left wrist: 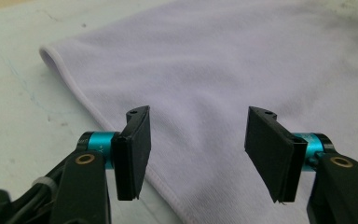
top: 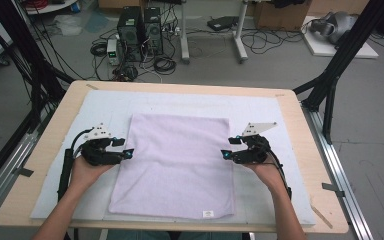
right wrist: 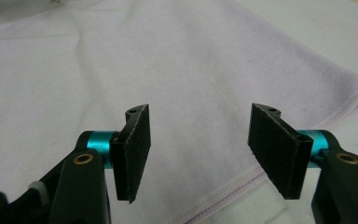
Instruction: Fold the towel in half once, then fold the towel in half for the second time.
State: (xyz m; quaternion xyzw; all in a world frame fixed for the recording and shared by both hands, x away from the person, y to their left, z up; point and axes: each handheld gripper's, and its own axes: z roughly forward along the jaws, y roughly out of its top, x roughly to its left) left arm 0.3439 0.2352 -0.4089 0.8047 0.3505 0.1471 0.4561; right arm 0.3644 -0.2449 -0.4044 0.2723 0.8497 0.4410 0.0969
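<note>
**A:** Start wide: the pale mat (top: 290,120) covers most of the wooden table (top: 62,120), and the lilac towel (top: 180,165) lies flat in the middle of it, its long axis running from you toward the far side, with a small label at the near right corner.

**B:** And you've got it bracketed. Your left gripper (top: 128,153) sits at the towel's left edge and your right gripper (top: 225,154) at the right edge, about level with each other, roughly midway along the length.

**A:** So neither hand is nearer; it's symmetric. Each one points inward, across the short axis.

**B:** Down to the jaws. In the left gripper view the left gripper (left wrist: 196,156) stands spread, nothing pinched, and the towel's hemmed edge (left wrist: 79,93) runs under the one jaw.

**A:** Same story in the right gripper view: the right gripper (right wrist: 198,156) has its jaws apart and empty, with the stitched hem (right wrist: 242,182) passing below them.

**B:** My read: the cloth lies under and ahead of both sets of pads, so any new grip means coming down onto those side edges.
</note>
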